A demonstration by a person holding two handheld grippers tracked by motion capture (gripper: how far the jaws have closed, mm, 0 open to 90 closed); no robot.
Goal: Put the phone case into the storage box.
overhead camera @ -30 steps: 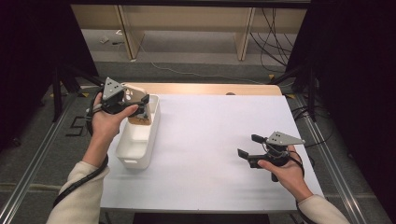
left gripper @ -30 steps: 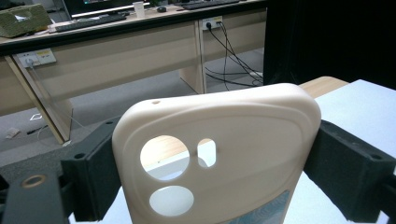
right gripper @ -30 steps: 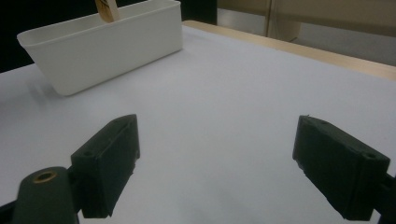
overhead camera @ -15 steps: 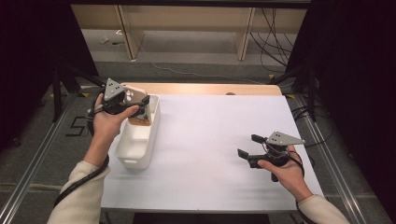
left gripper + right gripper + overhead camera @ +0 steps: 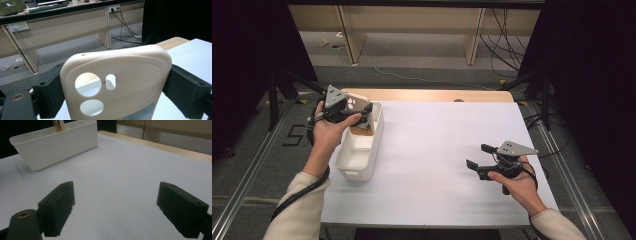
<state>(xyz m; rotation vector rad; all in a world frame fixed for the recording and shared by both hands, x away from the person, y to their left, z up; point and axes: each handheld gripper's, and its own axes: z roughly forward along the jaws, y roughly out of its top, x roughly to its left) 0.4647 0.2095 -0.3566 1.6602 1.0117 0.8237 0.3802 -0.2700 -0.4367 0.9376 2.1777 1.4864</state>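
- Gripping a cream phone case [image 5: 117, 82] across its width, between the two black jaws of the left gripper [image 5: 362, 114]; case upright, camera cut-outs facing the left gripper view.
- Holding that case over the far end of the white bin [image 5: 343, 165], at the left side of the table [image 5: 442, 150]; lower end of the case apparently down among something brown in the bin, contents too small to name.
- Judging the step in hand: either lifting the case out of the bin or setting it in; cannot tell which from these pictures.
- Calling next for a steady, straight vertical move clear of the bin's wall, with the grip kept firm on the case's smooth sides.
- Resting low over the white table at its right, well apart from the bin: right gripper [image 5: 477, 157], jaws wide open, nothing between them.
- Reading no brand or label on the case; a patterned bluish patch at its lower edge, no legible text.
- Showing faint markings on the floor left of the table, too cut off to read.
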